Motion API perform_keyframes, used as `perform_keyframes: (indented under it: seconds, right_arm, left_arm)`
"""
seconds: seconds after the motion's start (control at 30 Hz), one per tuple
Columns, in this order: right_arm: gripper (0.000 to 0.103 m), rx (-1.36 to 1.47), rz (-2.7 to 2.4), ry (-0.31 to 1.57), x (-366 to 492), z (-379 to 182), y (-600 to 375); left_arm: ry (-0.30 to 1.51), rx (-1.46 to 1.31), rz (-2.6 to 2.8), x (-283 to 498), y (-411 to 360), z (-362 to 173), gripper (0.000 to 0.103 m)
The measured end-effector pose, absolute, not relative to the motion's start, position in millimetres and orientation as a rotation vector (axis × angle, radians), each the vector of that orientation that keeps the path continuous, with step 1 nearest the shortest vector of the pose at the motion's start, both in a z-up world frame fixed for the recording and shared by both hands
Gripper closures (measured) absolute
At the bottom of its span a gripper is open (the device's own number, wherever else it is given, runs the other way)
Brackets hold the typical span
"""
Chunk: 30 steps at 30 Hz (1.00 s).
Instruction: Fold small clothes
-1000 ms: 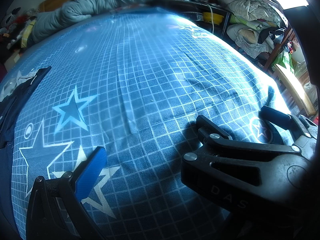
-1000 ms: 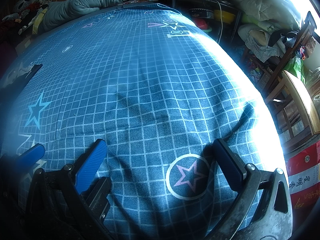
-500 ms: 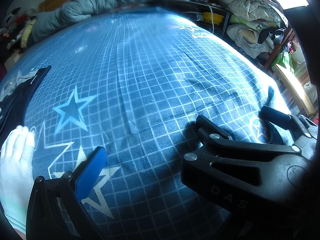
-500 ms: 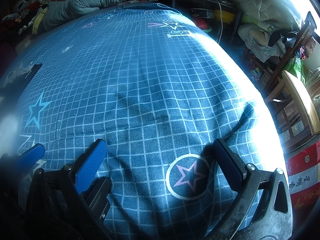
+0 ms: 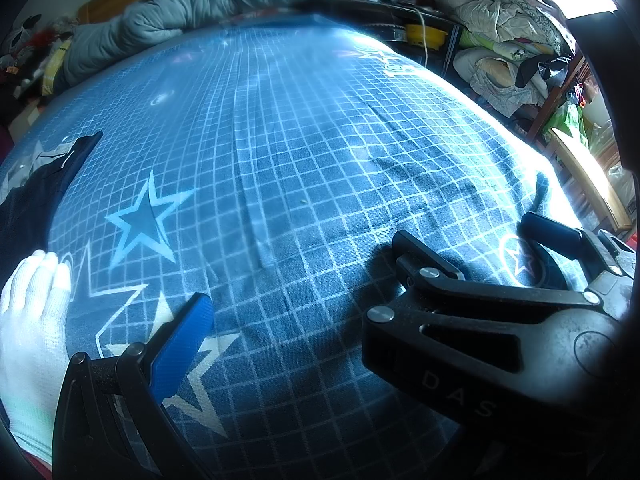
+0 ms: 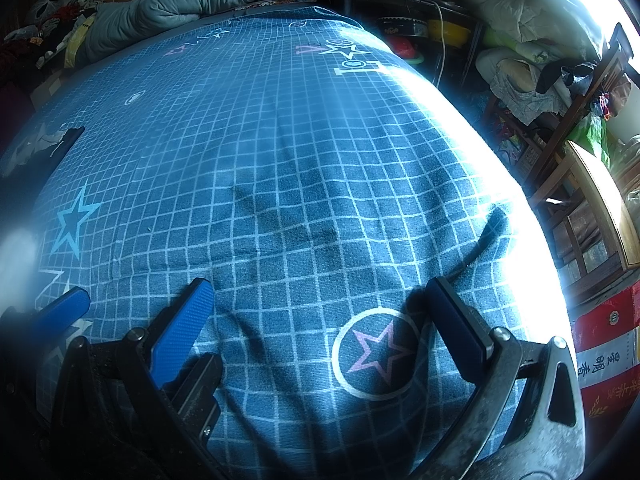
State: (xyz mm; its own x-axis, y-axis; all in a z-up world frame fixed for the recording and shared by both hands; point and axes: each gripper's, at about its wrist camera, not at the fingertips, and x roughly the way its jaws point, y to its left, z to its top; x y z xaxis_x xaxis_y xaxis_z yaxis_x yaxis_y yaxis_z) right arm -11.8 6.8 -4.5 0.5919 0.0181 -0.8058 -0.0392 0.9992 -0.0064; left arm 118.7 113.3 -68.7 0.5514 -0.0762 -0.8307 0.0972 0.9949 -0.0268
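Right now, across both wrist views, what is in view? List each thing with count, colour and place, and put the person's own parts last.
bed sheet: one, blue with white grid, stars and circles, fills the middle of both views.
dark garment: one, navy with a pale part, on the sheet at the far left edge.
quilt: one, grey-green, bunched at the head of the bed.
yellow bowl: one, on the dark shelf beyond the bed.
wooden chair: one, brown, right of the bed.
gloved hand: one, white glove, flat on the sheet at lower left.
left gripper: blue and black fingers, open, empty.
right gripper: blue fingers, open, empty, over the circled star.
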Motion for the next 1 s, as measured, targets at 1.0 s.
perform_keyframes:
  seconds: [1.0]
  right_arm:
    - [0.000,-0.019,0.041,0.952,-12.2,-4.8,6.5]
  left_arm:
    - [0.981,0.021,-0.102,118.7,113.4,-68.2,0.000]
